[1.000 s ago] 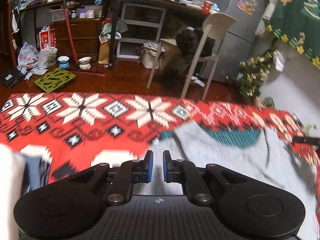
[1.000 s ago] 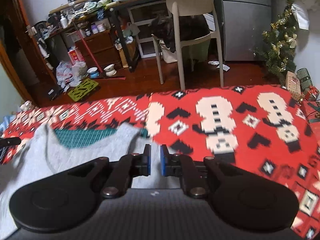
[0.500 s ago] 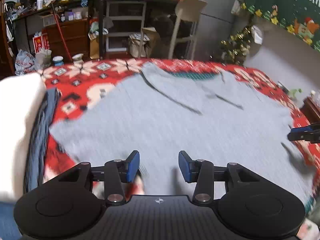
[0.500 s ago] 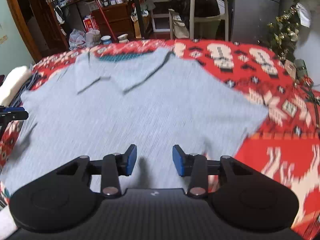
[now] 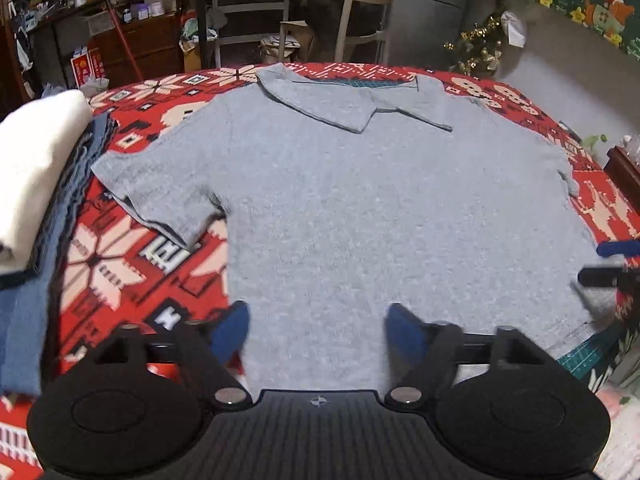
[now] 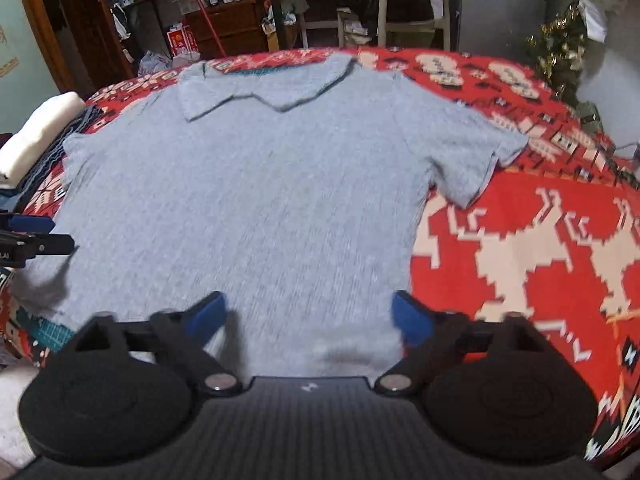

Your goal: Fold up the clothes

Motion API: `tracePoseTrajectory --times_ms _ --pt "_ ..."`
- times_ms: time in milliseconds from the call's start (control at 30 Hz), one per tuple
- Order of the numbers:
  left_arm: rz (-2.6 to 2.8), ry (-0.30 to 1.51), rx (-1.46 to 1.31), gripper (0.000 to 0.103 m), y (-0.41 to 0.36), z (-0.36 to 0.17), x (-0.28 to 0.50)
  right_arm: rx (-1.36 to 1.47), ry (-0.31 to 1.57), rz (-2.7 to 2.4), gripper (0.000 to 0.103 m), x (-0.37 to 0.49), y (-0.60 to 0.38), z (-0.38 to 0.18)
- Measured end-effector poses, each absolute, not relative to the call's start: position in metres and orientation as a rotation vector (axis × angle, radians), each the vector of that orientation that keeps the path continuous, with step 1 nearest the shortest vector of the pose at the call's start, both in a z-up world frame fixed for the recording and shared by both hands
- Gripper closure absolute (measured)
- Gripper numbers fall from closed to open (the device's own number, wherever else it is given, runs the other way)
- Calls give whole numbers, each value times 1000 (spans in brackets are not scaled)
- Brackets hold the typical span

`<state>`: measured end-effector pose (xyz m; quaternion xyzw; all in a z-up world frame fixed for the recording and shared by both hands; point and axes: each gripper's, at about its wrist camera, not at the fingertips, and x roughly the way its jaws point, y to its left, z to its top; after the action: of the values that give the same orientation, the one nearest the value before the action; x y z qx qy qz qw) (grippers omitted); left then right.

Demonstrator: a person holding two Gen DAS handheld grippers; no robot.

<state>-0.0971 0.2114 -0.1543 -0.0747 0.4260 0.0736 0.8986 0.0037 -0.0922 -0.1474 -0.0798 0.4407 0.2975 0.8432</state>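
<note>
The grey polo shirt (image 5: 360, 208) lies spread flat, collar at the far end, on the red patterned blanket (image 6: 520, 248), both sleeves out to the sides. The left tool (image 5: 318, 330) and right tool (image 6: 308, 318) hover over the near hem, each with jaws wide apart and holding nothing. Folded clothes (image 5: 36, 168) sit stacked at the left. For a clean fold (my judgement), pinch matching points and keep edges aligned

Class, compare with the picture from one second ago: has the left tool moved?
Yes. The left tool has pulled back from the chair, from the grey shirt's collar to its hem, and opened.
</note>
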Motion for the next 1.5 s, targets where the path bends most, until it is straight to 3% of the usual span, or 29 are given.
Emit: tracePoseTrajectory --times_ms 67,133,967,1067,1133,1233,1300,1400,1467,1500 --pt "162 892 -134 12 206 -156 -94 -183 937 627 1 1 -90 -149" --pt "185 923 -107 0 201 -160 -89 -210 927 610 1 -1 -86 -150" --pt "198 973 -132 0 206 -159 -74 -282 948 561 1 5 -73 -144" --pt "211 1001 -138 5 208 -156 -71 -253 930 539 1 4 -79 -133" --pt "227 1003 -154 17 210 -149 -73 -234 914 550 1 4 -83 -122" --pt "191 963 -215 17 218 -134 -83 -160 907 551 2 8 -93 -103" --pt "172 929 -276 17 225 -124 -91 -103 907 544 10 11 -100 -92" --pt "160 898 -365 18 232 -114 -102 -42 953 499 34 18 -108 -87" --pt "159 896 -405 21 235 -111 -104 0 1004 472 64 24 -113 -89" --pt "161 900 -416 28 236 -111 -106 19 1032 460 70 27 -116 -91"
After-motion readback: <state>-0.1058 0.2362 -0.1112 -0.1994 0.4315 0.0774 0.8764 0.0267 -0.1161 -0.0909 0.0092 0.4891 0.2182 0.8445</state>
